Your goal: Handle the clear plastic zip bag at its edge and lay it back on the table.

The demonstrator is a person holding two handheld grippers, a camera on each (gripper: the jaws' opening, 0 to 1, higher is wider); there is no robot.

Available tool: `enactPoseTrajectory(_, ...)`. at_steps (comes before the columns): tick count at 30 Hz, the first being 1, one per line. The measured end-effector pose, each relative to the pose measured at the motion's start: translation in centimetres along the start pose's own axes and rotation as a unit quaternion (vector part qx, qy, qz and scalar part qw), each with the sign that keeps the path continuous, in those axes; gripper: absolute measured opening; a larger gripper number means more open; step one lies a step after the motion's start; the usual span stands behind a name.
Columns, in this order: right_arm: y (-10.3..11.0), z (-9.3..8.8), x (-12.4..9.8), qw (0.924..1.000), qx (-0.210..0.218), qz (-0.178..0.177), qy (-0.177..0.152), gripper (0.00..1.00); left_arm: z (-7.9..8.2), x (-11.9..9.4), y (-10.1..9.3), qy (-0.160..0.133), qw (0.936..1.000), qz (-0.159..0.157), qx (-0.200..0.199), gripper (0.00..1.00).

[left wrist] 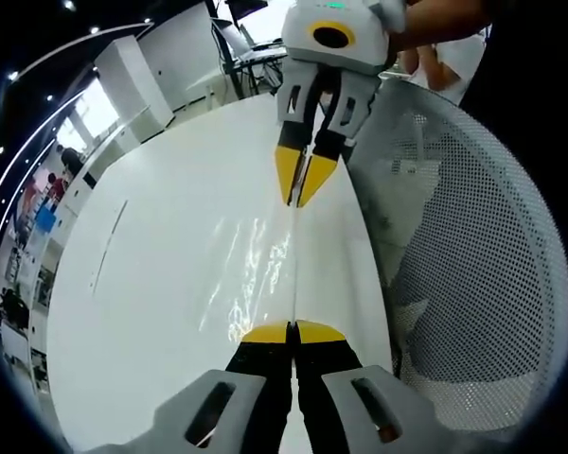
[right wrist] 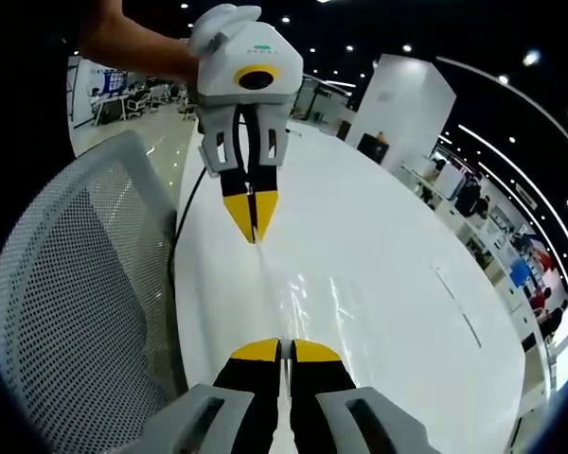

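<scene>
Bag edge (pulled taut) spans left tongs to right tongs.

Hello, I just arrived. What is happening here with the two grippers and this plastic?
A person holds a gripper in each hand, and both are pinching the same edge of a clear zip bag, one at each end. The left gripper is shut on the near end in its own view; the right gripper is shut on the far end. The bag is stretched between them over the white table, beside a mesh chair. It is not yet laid down.
</scene>
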State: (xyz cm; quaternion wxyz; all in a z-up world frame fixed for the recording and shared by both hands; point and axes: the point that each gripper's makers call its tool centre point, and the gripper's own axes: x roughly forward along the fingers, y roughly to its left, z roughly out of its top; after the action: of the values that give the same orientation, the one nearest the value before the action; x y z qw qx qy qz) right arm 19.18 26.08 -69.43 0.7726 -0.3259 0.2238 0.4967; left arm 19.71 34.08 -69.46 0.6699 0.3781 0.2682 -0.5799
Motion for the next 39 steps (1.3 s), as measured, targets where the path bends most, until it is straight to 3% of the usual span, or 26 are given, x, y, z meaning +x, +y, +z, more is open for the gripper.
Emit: enactPoseTrajectory(39,-0.14,-0.6,-0.52,1.0,0.004,-0.003,0.002,0.0,-0.5,-0.21,0.21,0.002,1.0,0.004,-0.004,0.0)
